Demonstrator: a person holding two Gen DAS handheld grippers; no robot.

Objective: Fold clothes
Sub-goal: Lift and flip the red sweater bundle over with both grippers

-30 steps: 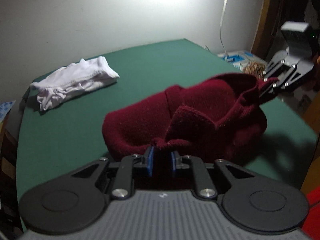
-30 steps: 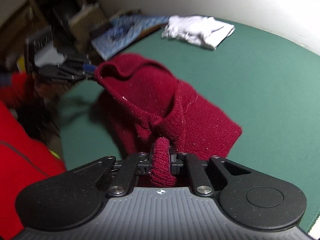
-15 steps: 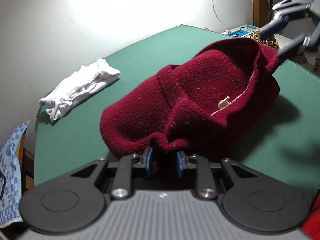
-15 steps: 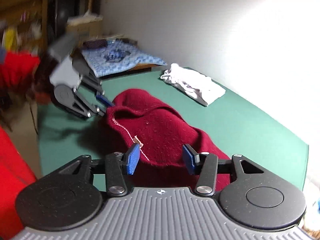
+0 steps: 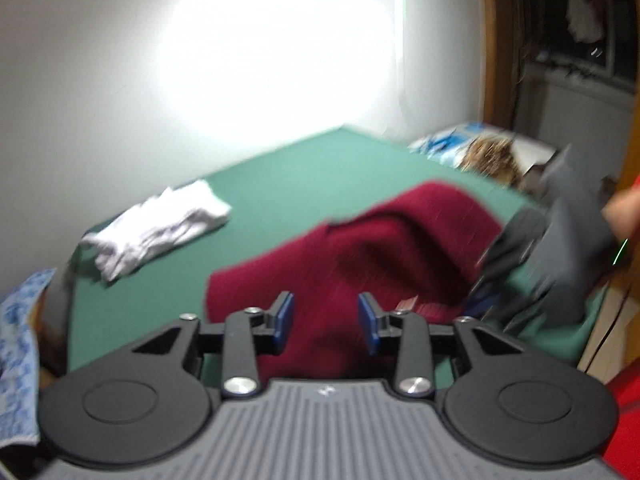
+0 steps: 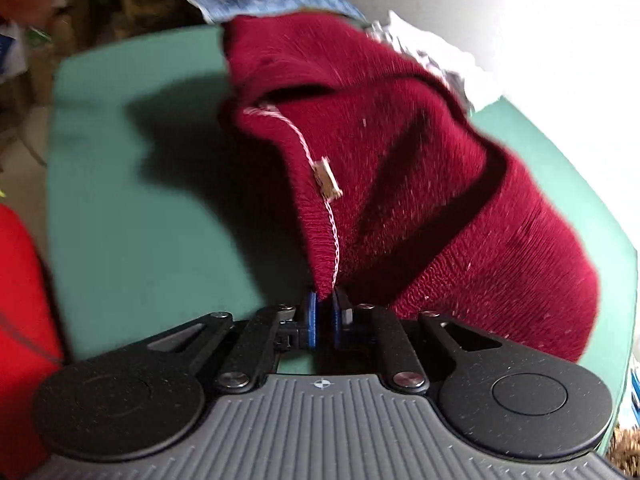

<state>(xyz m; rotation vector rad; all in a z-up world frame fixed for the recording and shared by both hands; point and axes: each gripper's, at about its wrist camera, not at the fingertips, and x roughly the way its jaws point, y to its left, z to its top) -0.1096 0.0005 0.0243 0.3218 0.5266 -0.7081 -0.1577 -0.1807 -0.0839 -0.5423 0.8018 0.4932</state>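
Right wrist view shows my right gripper pinched on the ribbed edge of the sweater, beside the seam thread with its small tag. I judge it is held there because that hem gives a firm line to lift and steer the knit. The sweater lies bunched on the green table, partly raised toward the gripper, not flat or squared. From the left wrist view, my left gripper has its blue pads spread apart with nothing between them, hanging just above the near side of the sweater. A folded white garment sits well apart near the wall, perhaps parked there to keep the working area free. Both views are blurred, so finer creases I cannot tell.
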